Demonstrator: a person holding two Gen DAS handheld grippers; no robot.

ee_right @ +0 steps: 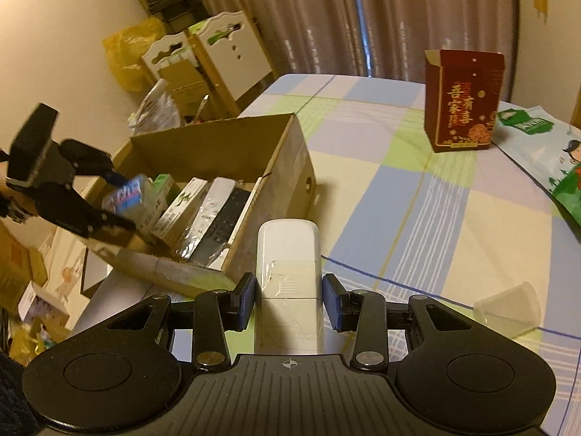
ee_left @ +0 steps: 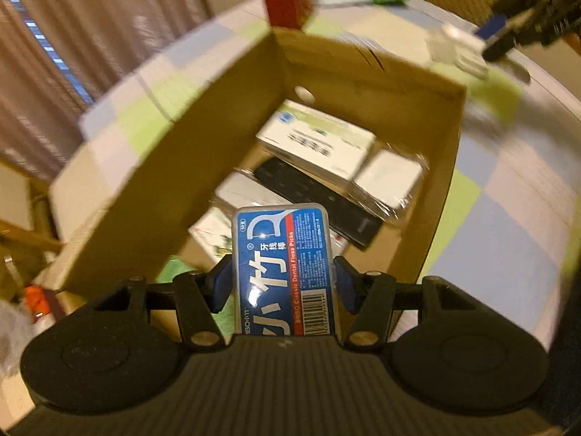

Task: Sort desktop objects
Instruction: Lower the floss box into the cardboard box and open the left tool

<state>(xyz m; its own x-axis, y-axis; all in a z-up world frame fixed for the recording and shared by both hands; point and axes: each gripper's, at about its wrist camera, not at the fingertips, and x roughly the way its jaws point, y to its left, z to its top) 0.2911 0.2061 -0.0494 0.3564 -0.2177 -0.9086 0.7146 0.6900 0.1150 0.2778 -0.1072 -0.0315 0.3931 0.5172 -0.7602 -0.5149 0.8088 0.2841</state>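
Two items are in hand: the left gripper (ee_left: pixel 281 283) clamps a floss-pick box (ee_left: pixel 282 272) over the open cardboard box (ee_left: pixel 445 167), ready for release, while the right gripper (ee_right: pixel 289 299) grips a white device (ee_right: pixel 288 276) above the surface (ee_right: pixel 417 218), likely boxed next.

From my right gripper (ee_right: pixel 289 303), the cardboard box (ee_right: pixel 287 167) sits at eleven o'clock; the upright carton (ee_right: pixel 463 101) at one o'clock, beyond.
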